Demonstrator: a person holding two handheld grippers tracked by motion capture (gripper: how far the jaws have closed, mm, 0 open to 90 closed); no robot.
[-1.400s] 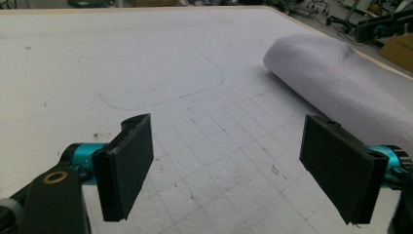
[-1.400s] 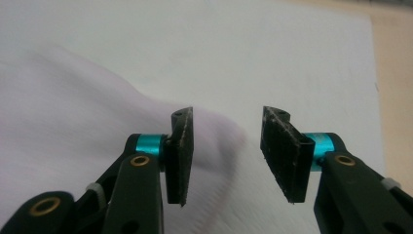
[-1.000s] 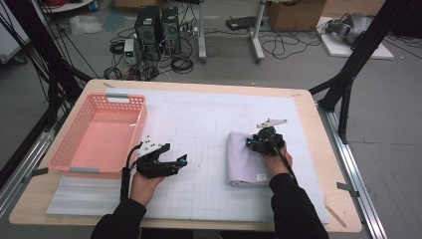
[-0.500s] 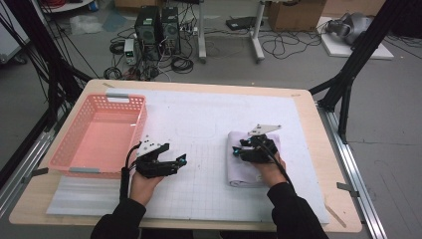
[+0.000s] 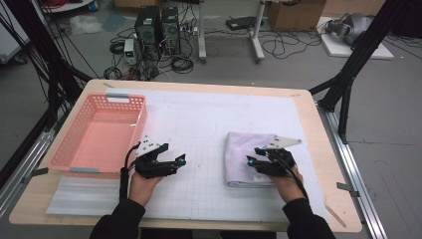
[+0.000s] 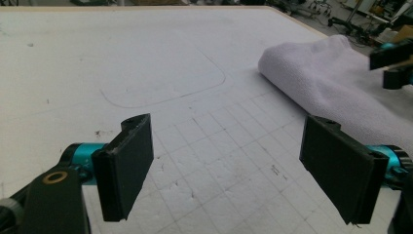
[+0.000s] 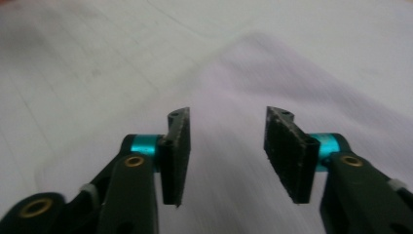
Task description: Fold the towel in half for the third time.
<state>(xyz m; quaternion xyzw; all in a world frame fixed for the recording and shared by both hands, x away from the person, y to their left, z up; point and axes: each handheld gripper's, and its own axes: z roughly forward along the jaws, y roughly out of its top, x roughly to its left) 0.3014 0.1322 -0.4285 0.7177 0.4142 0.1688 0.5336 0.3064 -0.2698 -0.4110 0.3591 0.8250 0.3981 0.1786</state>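
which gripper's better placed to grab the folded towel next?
Right. The right gripper hangs open directly over the towel. The left gripper sits open over bare mat, apart from it.

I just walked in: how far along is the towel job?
Done: the white towel lies folded on the mat. In hand: the right gripper is over it, jaws apart, gripping nothing. Left: the pink basket holds nothing and the left gripper waits open, so any move there remains.
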